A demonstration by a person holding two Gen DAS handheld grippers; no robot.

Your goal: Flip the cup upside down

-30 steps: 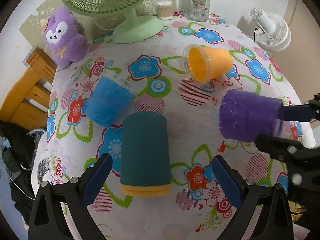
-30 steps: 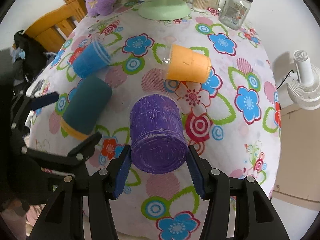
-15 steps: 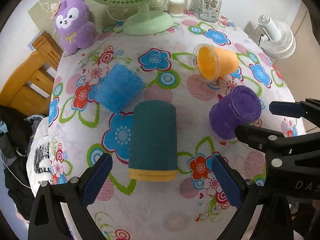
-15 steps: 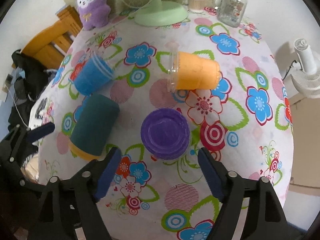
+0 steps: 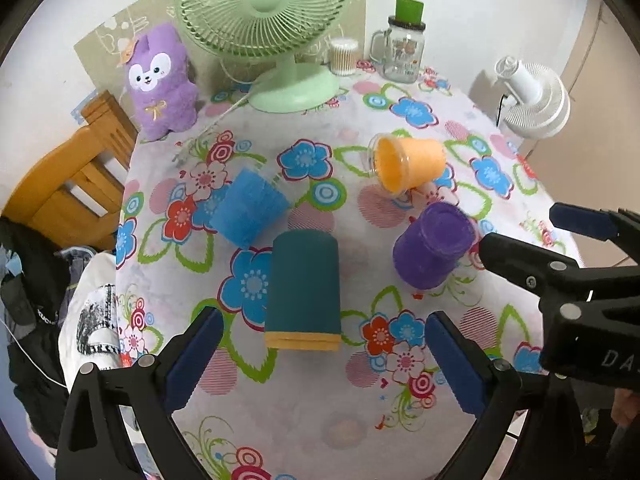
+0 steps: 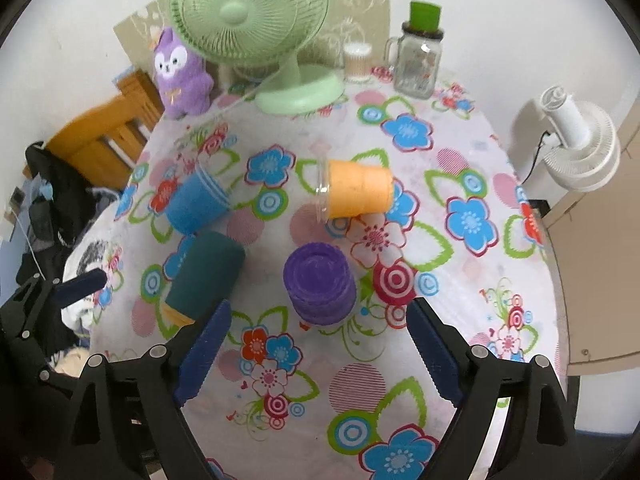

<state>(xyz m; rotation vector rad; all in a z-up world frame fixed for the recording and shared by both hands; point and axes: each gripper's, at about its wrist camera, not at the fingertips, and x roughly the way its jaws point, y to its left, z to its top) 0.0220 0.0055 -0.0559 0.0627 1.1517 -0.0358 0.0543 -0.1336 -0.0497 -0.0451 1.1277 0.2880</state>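
A purple cup [image 6: 319,289] stands upside down on the floral tablecloth, also in the left wrist view [image 5: 433,245]. My right gripper [image 6: 318,360] is open and empty, just behind and above it. A teal cup with a yellow rim [image 5: 303,289] lies on its side in front of my open, empty left gripper [image 5: 322,360]; it also shows in the right wrist view [image 6: 206,279]. A blue cup [image 5: 249,213] and an orange cup [image 5: 409,163] lie on their sides farther back.
A green fan [image 5: 276,36], a purple plush toy [image 5: 160,84], a glass jar with a green lid [image 5: 402,46] and a small container [image 5: 343,57] stand at the table's far edge. A white fan [image 5: 532,100] is off the right side, a wooden chair [image 5: 68,184] at left.
My right gripper opened, let go of the purple cup standing upside down on the table, and drew back and up. My left gripper rose too, still open.
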